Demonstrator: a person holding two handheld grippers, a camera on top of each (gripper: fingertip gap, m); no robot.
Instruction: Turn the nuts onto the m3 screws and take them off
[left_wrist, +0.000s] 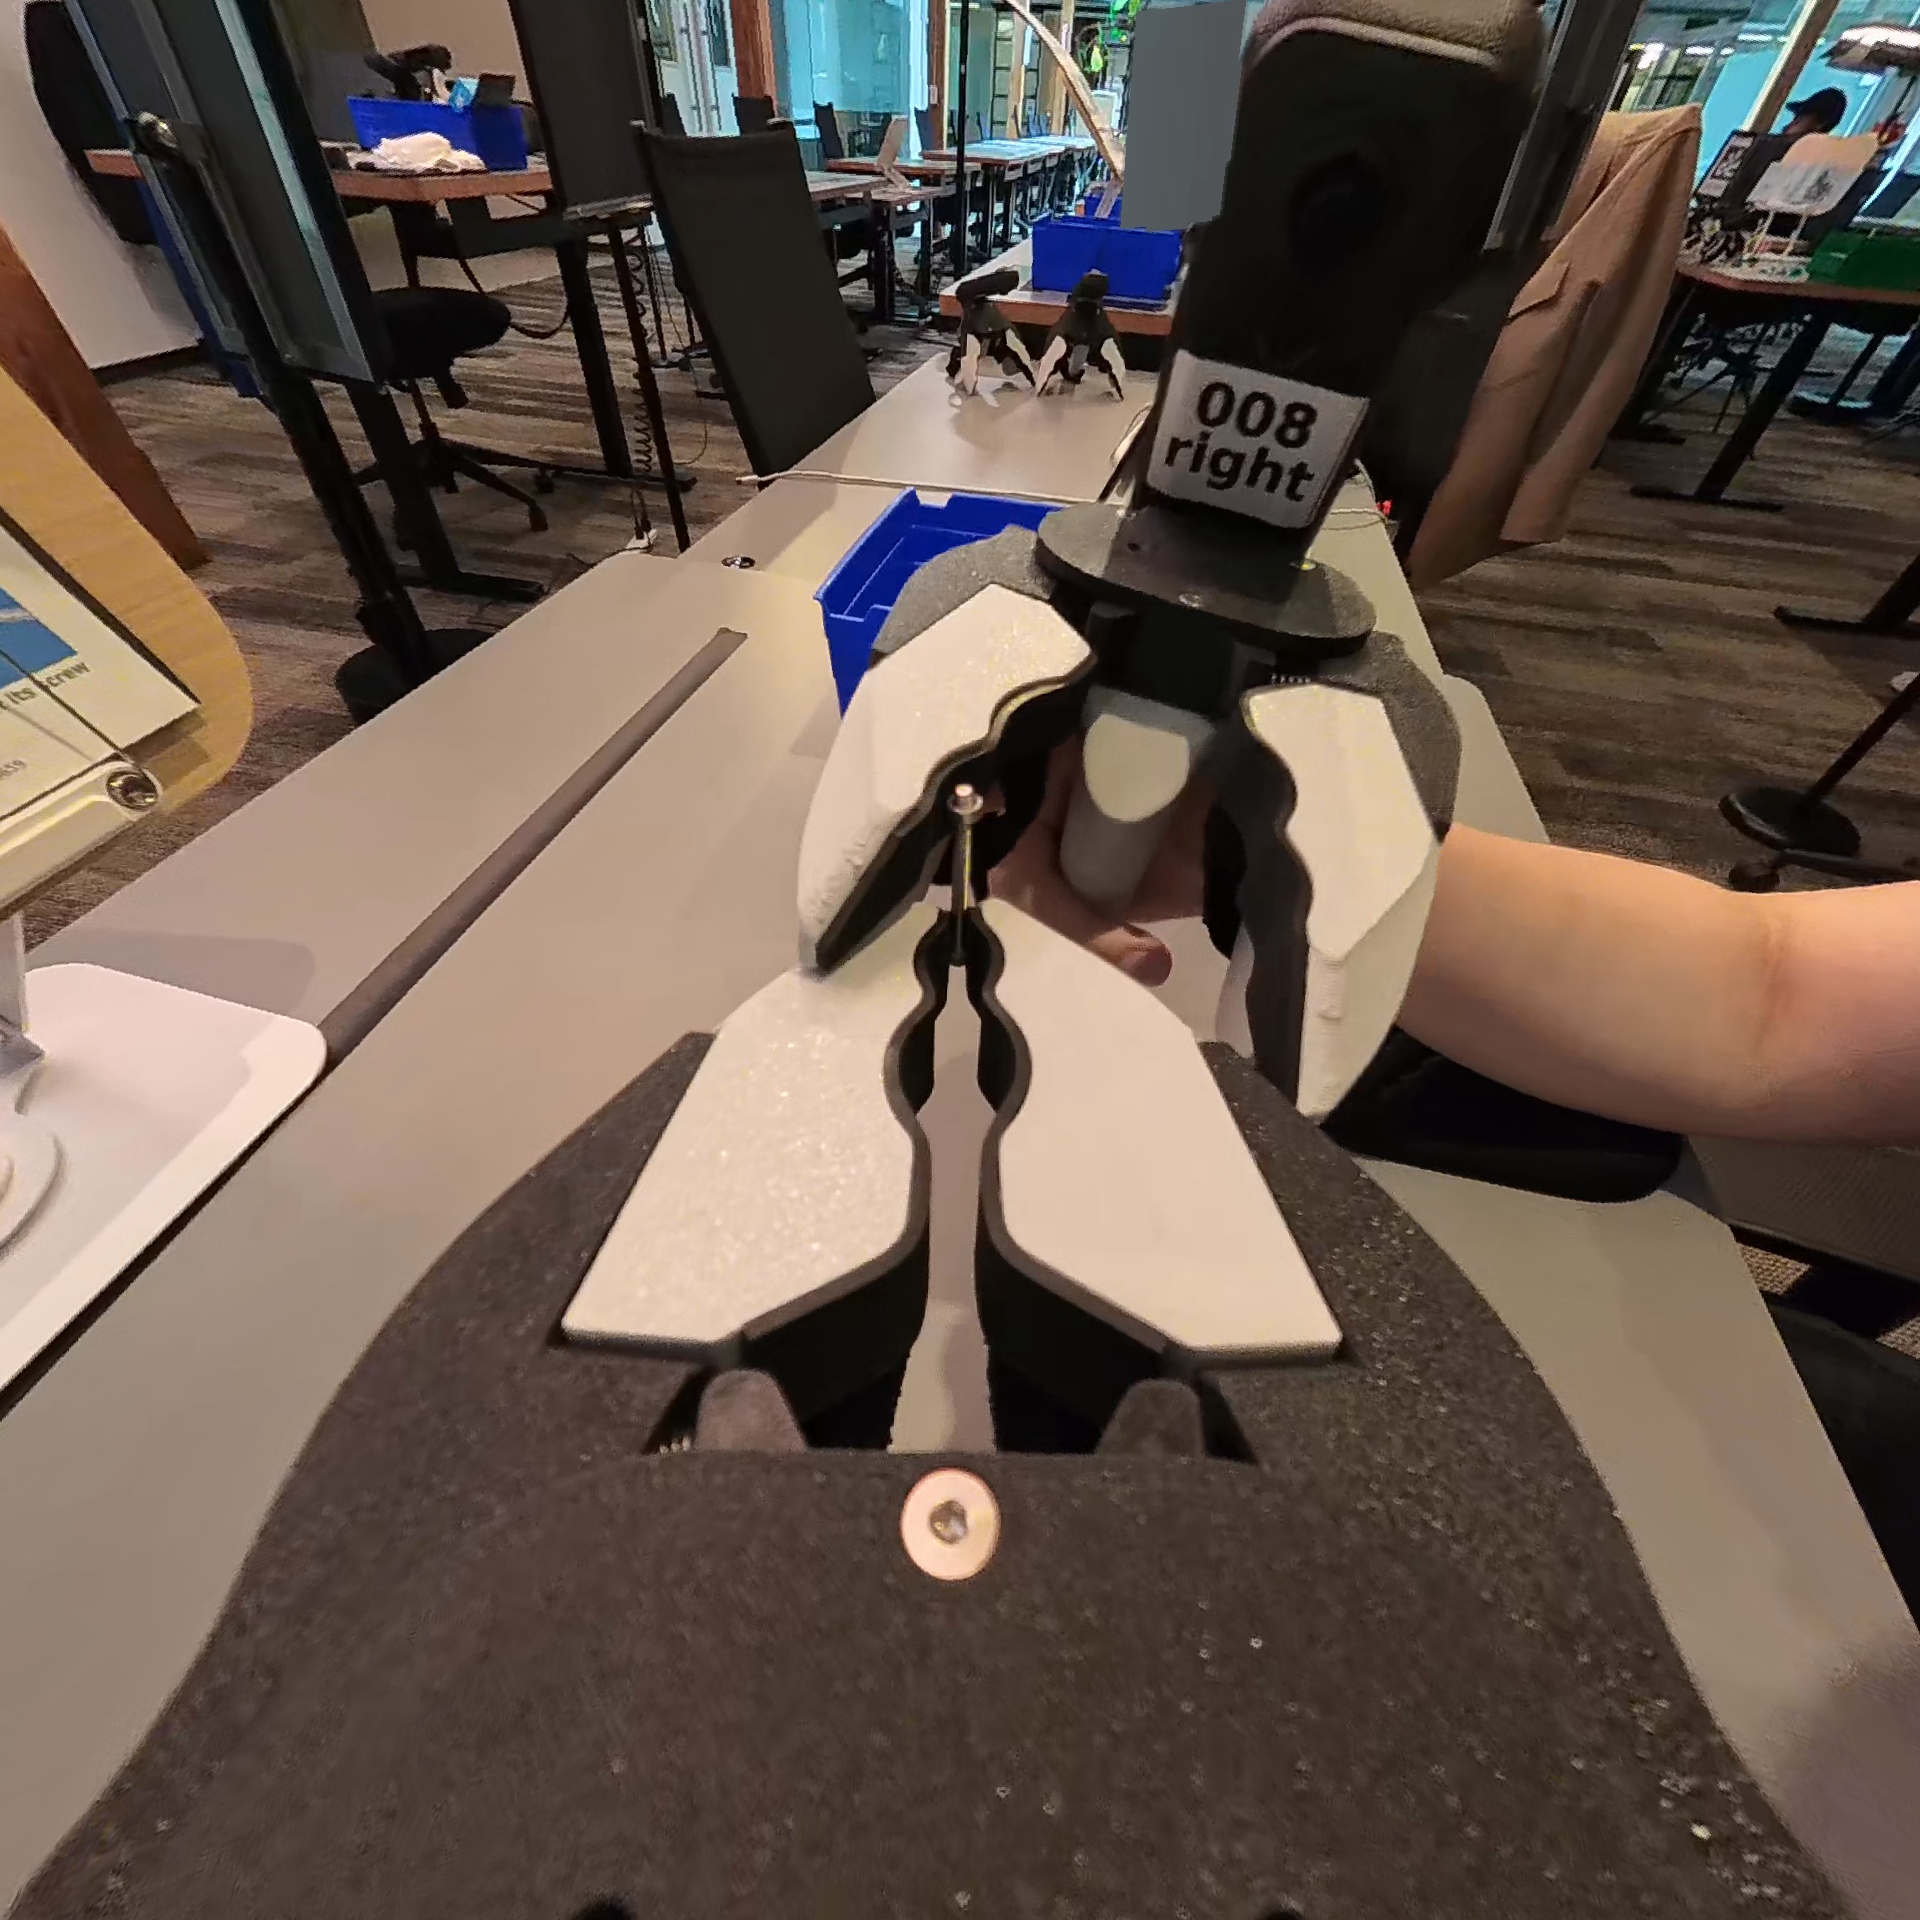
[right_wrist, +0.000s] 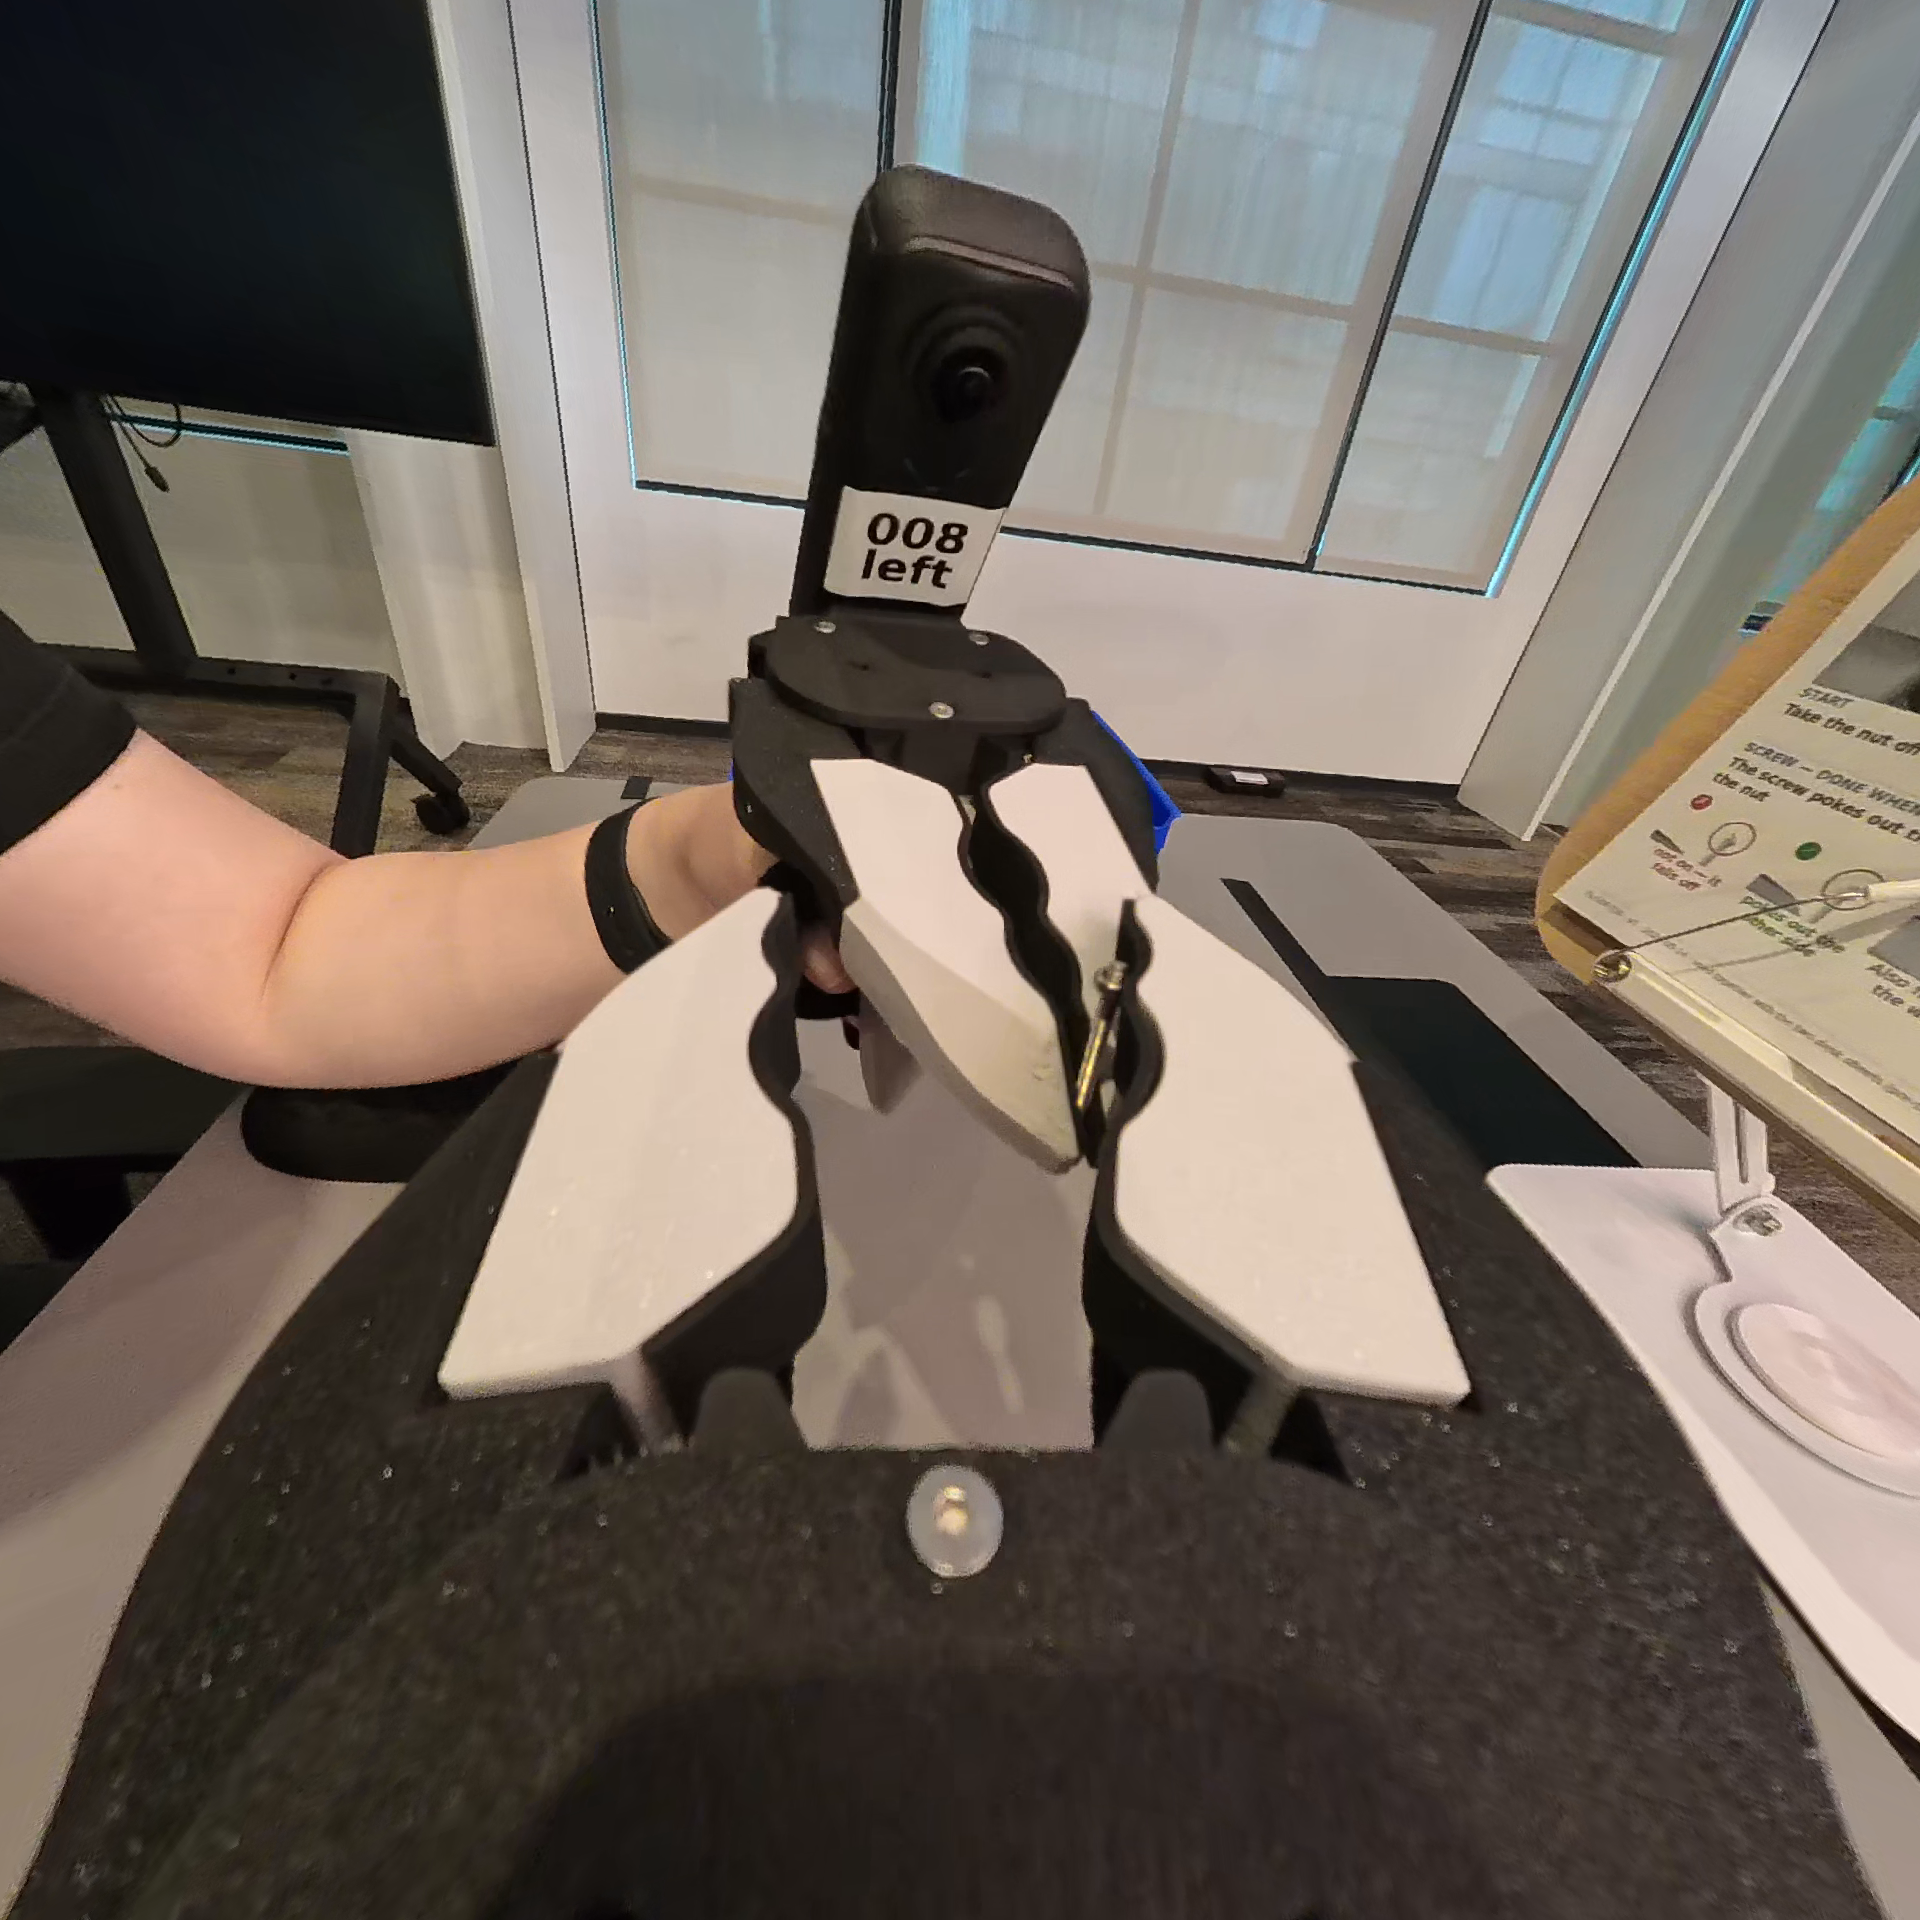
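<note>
My left gripper (left_wrist: 954, 961) is clamped on the lower end of a thin, silvery metal screw (left_wrist: 966, 862) with a small head, held in the air above the middle of the grey desk (left_wrist: 499, 831). My right gripper (right_wrist: 940, 1023) stands wide apart, one finger (left_wrist: 904, 769) just beside the screw's head, whether touching I cannot tell. I judge the screw light, stiff and slippery, best pinched across the shank. A blue plastic bin (left_wrist: 883, 582) sits near the desk's far edge; what it contains is hidden.
</note>
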